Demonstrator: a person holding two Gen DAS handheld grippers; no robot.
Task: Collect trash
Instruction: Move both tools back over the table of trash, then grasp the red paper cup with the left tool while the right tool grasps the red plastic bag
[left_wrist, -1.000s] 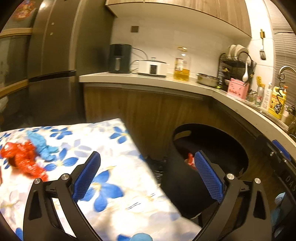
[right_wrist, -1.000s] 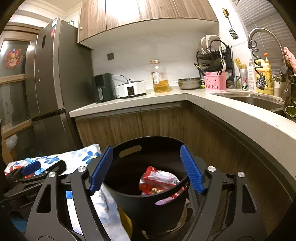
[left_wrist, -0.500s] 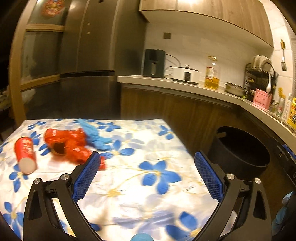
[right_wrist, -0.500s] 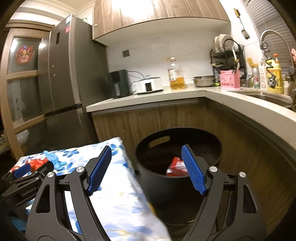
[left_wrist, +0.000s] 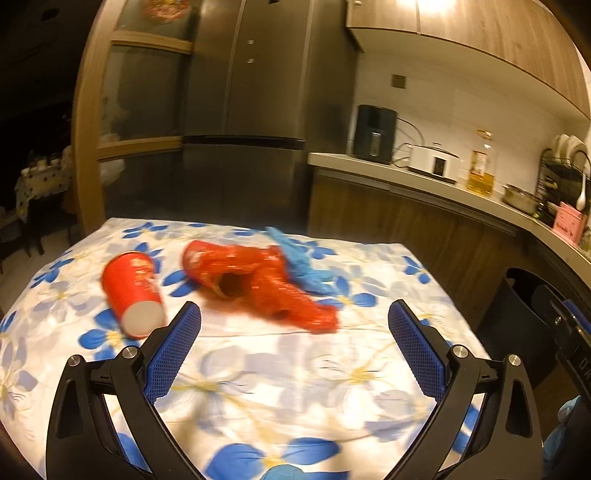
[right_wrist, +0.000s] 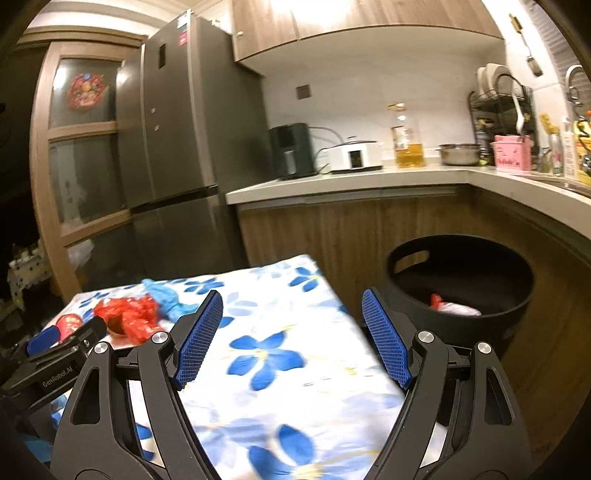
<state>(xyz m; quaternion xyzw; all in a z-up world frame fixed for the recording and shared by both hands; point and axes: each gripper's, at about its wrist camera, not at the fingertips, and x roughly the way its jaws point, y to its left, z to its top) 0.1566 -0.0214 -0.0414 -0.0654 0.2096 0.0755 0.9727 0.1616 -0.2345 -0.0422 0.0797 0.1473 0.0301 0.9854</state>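
Left gripper (left_wrist: 293, 341) above the flower-patterned surface (left_wrist: 295, 387), jaws spread wide with nothing between them. Right gripper (right_wrist: 291, 336) likewise spread and empty, held over the near right part of the same surface, just beside the black bin (right_wrist: 461, 280).

Trash still to collect lies toward the far left of the surface: a red paper cup (left_wrist: 133, 293) on its side with its open mouth turned toward the left gripper; a crumpled red wrapper (left_wrist: 258, 284) just right of the cup; a blue crumpled piece (left_wrist: 299, 258) touching the wrapper's far edge. The bin stands on the floor off the right edge of the surface, and a red-and-white packet (right_wrist: 448, 306) already lies inside it.

The step in hand reads as the reach for the next piece, most likely with the left gripper, which faces the pile.

- The cup is probably thin-walled. It would be best taken across its body near the mouth, with a light squeeze, since a grip along its length could let it roll away.
- The wrapper is loose and slippery-looking. The pads should close on its bulkiest fold rather than on a trailing edge.
- The blue piece may drag along with the wrapper; lifting straight up before carrying toward the bin would show whether it has come too.
- The cloth could bunch if a finger scrapes it.
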